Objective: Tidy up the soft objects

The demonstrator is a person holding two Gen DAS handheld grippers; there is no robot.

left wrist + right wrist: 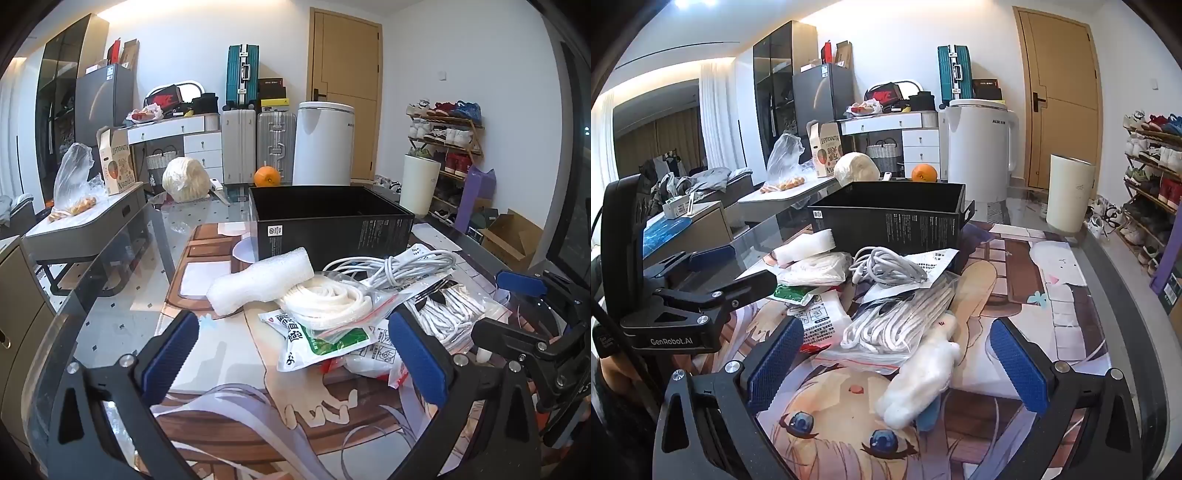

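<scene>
A pile of soft things lies on the printed mat before an open black box point(328, 218) point(890, 218). It holds a white foam roll point(258, 282) point(805, 247), a bagged white cord coil point(325, 301), a white cable bundle point(391, 267) point(886, 269), a bag of white laces point(447, 306) point(901, 321) and a green-white packet point(314, 341). A white fluffy piece point(919, 384) lies nearest in the right wrist view. My left gripper point(295, 354) is open just before the packet. My right gripper point(897, 362) is open around the fluffy piece, not touching it.
An orange point(266, 176) and a wrapped cabbage point(185, 179) sit behind the box. A grey side table point(92, 221) with bags stands left. A white bin point(1069, 192) and shoe rack point(1152, 177) stand right. The right gripper shows in the left wrist view point(535, 332).
</scene>
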